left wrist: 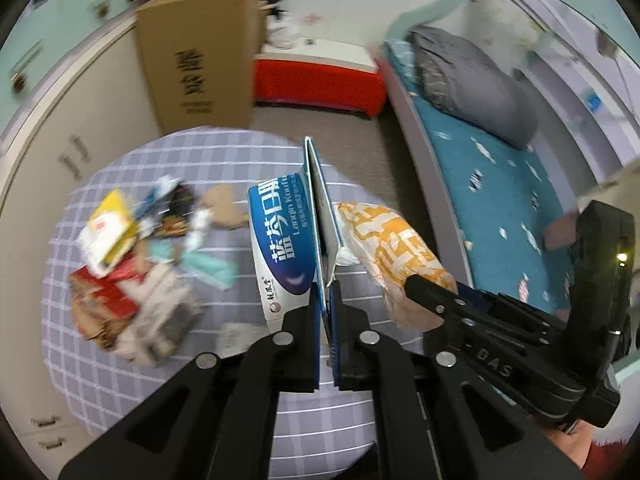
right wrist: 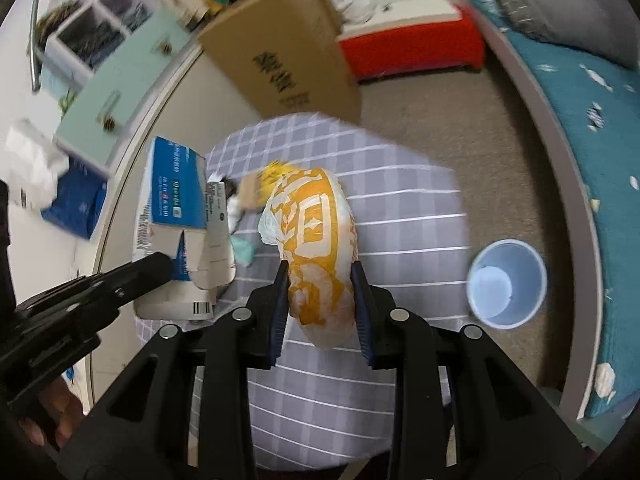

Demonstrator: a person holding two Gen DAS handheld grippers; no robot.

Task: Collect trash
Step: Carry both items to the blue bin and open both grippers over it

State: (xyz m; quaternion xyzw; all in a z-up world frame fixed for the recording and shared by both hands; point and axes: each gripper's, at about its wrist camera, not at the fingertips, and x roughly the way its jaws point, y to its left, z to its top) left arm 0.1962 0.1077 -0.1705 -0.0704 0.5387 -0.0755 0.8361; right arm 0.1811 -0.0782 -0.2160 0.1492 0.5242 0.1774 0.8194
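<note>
My left gripper [left wrist: 326,292] is shut on the edge of a flattened blue-and-white carton [left wrist: 280,240], held upright above the table. In the right wrist view the same carton [right wrist: 176,200] hangs at the left from the left gripper [right wrist: 164,264]. My right gripper [right wrist: 320,276] is shut on a crumpled orange-and-white paper bag [right wrist: 316,220], its pads pressing both sides. From the left wrist that bag [left wrist: 396,252] and the right gripper [left wrist: 416,292] sit just right of the carton. A pile of mixed trash [left wrist: 132,272] lies on the checked cloth.
The round table wears a lilac checked cloth [right wrist: 400,208]. A light blue bin [right wrist: 506,284] stands on the carpet to its right, beside a bed with a teal sheet [left wrist: 500,200]. A tall cardboard box [left wrist: 196,56] and a red bench [left wrist: 320,80] stand behind.
</note>
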